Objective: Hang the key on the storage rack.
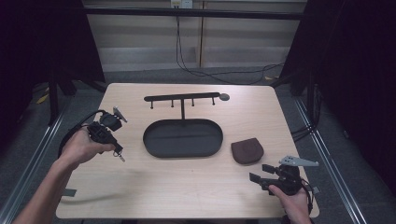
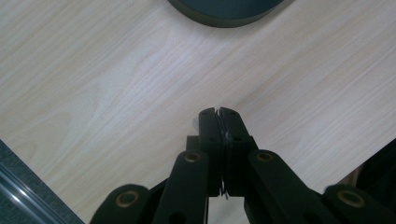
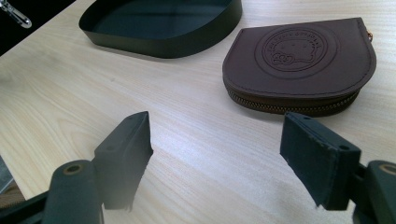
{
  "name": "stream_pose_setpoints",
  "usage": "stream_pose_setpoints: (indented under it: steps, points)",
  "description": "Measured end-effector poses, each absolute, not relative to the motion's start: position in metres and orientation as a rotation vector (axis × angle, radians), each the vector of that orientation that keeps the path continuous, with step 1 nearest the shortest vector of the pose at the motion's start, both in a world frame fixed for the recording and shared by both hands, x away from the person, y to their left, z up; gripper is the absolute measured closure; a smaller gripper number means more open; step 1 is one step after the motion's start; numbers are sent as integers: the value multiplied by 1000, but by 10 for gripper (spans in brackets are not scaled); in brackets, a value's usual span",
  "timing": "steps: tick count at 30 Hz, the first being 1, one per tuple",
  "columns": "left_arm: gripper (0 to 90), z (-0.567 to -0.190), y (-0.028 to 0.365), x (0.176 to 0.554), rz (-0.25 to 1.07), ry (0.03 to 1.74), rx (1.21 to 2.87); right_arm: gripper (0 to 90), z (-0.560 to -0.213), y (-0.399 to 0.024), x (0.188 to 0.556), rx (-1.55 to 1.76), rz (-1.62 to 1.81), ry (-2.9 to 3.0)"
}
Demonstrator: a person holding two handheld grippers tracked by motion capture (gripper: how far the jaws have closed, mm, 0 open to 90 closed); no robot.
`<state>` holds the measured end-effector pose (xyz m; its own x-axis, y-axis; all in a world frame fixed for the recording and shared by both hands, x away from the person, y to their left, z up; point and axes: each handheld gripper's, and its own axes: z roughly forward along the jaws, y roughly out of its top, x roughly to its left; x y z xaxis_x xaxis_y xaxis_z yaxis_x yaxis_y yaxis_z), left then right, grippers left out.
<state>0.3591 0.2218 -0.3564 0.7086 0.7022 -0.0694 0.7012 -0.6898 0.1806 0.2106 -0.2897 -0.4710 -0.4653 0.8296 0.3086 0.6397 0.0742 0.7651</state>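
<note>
**Left fingers clenched on a small metal piece, right fingers spread by the coin purse**

High view: left gripper (image 1: 112, 135) is held above the tabletop (image 1: 187, 186) left of the black oval tray (image 1: 183, 138), wrist bent, fingers aimed down and toward the tray. A small metal item (image 1: 120, 156) dangles below the tips; too small to identify. Right gripper (image 1: 263, 178) sits low at the near right corner, pointing left, just beside the brown coin purse (image 1: 247, 150). A hook rack (image 1: 182, 98) stands behind the tray.

Left gripper view: fingers (image 2: 209, 130) pressed together, a thin metal edge pinched in the seam; the rest is hidden behind them. Tray rim cut off at the top edge.

Right gripper view: fingers (image 3: 126, 149) wide apart, nothing between them. Purse lies flat ahead, zipper facing the camera, right edge cropped. A shiny clip (image 3: 15, 14) is cut off at top left.
</note>
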Motion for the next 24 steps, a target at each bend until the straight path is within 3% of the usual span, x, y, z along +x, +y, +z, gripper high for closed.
stream_pose_setpoints:
  steps: [24]
  points:
    - [892,-312,186,369,64,1027,2785,239,-472,-289,211,1499,1336,2145]
